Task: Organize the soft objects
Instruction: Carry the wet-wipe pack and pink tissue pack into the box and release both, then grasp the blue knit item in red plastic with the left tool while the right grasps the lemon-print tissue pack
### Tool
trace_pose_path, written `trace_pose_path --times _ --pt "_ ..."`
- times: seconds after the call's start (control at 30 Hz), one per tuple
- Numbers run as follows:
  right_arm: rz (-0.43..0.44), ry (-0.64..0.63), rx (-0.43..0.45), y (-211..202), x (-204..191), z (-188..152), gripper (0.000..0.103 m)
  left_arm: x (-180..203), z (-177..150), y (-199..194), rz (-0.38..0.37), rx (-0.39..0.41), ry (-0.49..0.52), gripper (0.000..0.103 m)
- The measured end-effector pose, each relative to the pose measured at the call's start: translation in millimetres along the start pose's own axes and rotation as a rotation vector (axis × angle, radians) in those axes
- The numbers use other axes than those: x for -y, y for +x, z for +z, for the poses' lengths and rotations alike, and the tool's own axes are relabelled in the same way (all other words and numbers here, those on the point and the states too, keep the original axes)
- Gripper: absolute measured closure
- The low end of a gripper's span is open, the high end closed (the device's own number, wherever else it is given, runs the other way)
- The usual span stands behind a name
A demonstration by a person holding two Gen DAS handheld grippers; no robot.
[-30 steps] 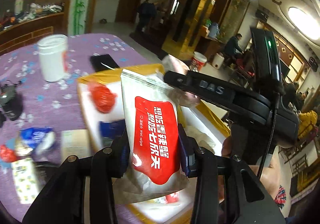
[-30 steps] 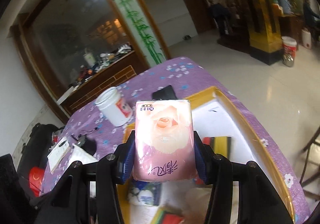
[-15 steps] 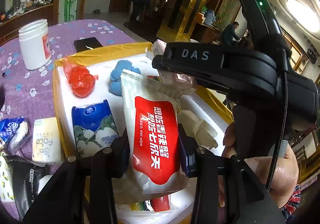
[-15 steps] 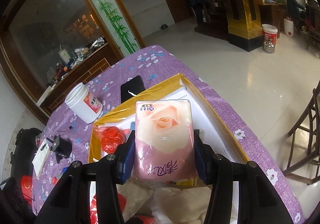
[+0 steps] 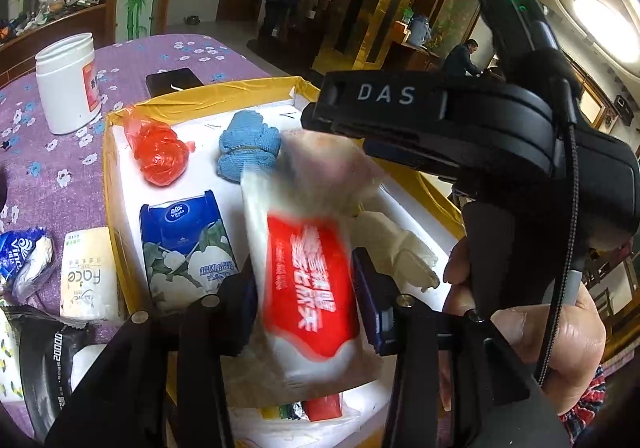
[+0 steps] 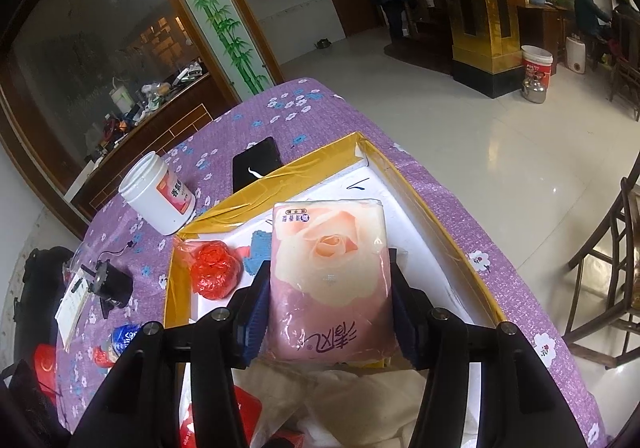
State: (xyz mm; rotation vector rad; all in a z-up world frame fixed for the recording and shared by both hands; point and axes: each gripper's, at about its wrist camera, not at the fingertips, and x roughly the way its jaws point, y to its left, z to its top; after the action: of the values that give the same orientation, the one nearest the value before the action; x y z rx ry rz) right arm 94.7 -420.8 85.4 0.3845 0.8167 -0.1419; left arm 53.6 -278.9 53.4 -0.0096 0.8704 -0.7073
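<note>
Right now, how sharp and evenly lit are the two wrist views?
Left wrist view: the red-and-white wipe packet is motion-blurred, while the blue cloth and the white box stay sharp; a ceiling light blows out top right. Right wrist view: the pink tissue pack is crisp; straight edges bow near the rim.

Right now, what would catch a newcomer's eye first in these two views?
A red-and-white wet wipe pack sits blurred between the opening jaws of the left gripper, over the yellow-rimmed box. The right gripper, also opening, has a pink rose tissue pack between its fingers above the same box.
</note>
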Motion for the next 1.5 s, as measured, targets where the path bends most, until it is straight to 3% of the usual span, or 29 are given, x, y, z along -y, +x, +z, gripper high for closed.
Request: trace_pose_path --times 0.1,0.6,1.0,1.2,1.3,1.5 --pt "-0.004 0.0 0.013 -2.9 0.2 0.3 0.041 -4.5 1.7 -0.8 -0.003 0.004 -0.021 0.05" --pt "0.064 0.041 0.156 -34.9 6.1 1.8 0.037 -6.2 3.6 -52.3 0.023 0.077 0.01 0.05" --pt "0.136 -0.083 0.197 -43.3 -22.4 -6.4 0.037 -61.6 -16.6 -101.6 0.086 0.099 -0.046 0.05" --pt "0.207 -0.166 0.244 -55.3 -46.3 -17.8 0.037 -108.7 -34.5 -132.2 0.149 0.122 -0.117 0.05" --pt "0.246 -0.179 0.202 -62.9 -65.8 -27.7 0.037 -132.7 -44.0 -141.7 0.178 0.119 -0.153 0.05" --pt "0.393 -0.288 0.007 -57.7 -140.3 -82.1 0.038 -187.9 -49.0 -154.0 0.256 0.111 -0.247 0.05"
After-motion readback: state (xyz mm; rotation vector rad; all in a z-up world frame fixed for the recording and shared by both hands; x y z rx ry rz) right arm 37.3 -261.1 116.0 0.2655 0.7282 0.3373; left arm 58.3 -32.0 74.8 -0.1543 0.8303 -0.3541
